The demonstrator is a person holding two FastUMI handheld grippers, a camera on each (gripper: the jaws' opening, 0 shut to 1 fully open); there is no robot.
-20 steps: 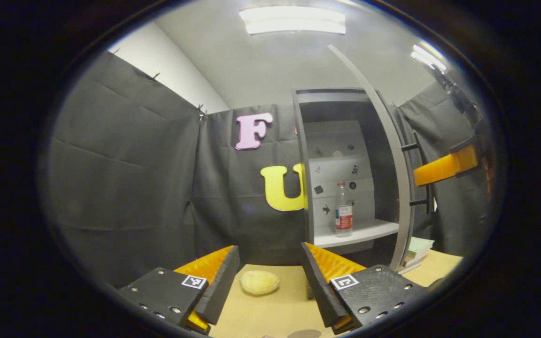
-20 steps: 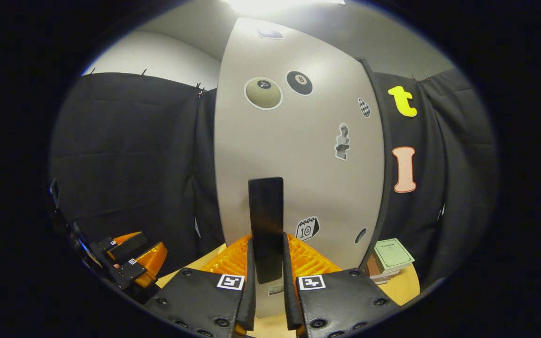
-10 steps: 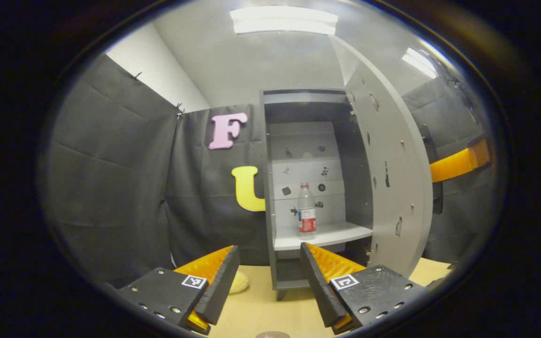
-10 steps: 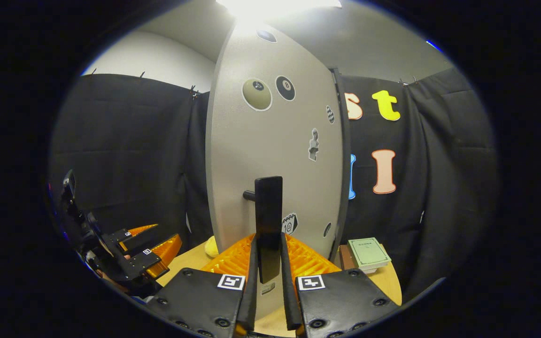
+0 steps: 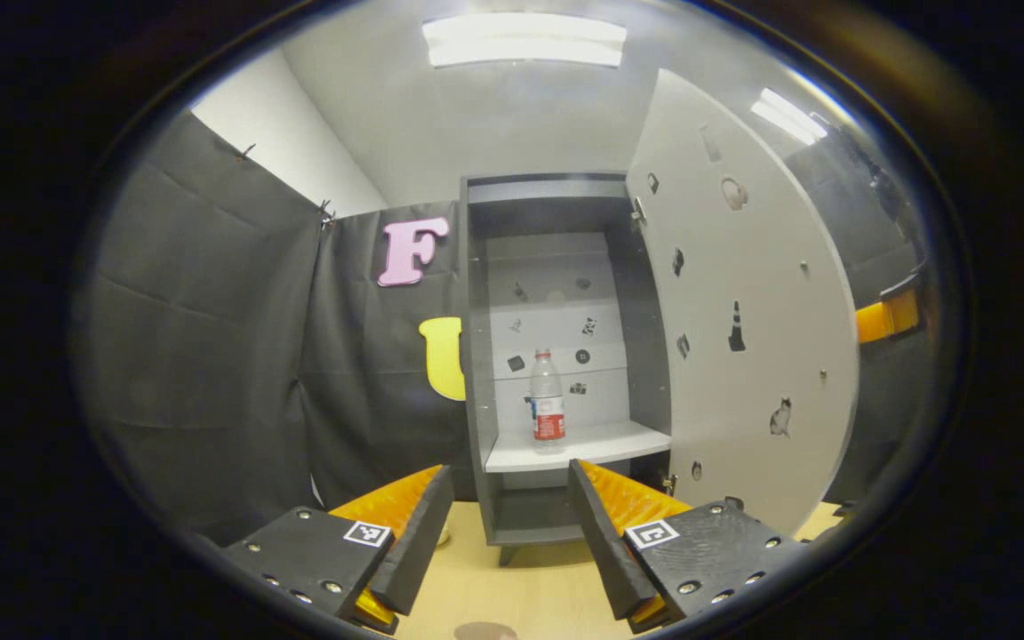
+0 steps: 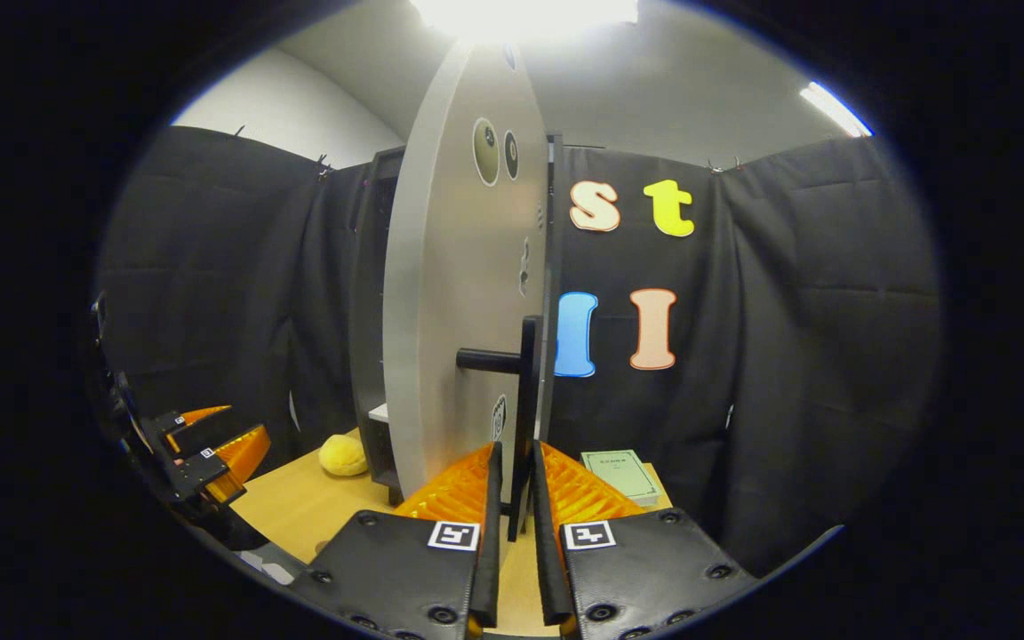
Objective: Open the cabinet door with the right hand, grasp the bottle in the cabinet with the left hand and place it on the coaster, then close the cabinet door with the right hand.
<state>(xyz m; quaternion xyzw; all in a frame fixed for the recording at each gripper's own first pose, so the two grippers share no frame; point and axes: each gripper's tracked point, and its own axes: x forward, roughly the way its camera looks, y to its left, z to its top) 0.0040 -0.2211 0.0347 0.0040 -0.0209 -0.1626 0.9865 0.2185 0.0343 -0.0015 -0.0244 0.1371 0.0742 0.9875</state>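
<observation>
A clear bottle (image 5: pixel 548 397) with a red label stands upright on the white shelf (image 5: pixel 583 444) inside the grey cabinet (image 5: pixel 476 356). The cabinet door (image 5: pixel 743 311) is swung wide open to the right of the bottle. My left gripper (image 5: pixel 503 533) is open and empty, low in front of the cabinet and well short of the bottle. A brown round coaster (image 5: pixel 485 631) peeks in at the bottom edge. In the right gripper view the door (image 6: pixel 459 293) is seen nearly edge-on, and my right gripper (image 6: pixel 512 462) is shut on its black handle (image 6: pixel 525 391). The left gripper (image 6: pixel 201 453) shows far left.
A yellow lumpy object (image 6: pixel 343 453) lies on the wooden table (image 6: pixel 299 507) left of the cabinet foot. A green book (image 6: pixel 619 471) lies on the table behind the door, by the black cloth wall. The right gripper (image 5: pixel 890 316) shows past the door's edge.
The door has swung much wider open, pulled by my right gripper on the handle. The cabinet's inside and the bottle now sit nearer the middle of the left gripper view.
</observation>
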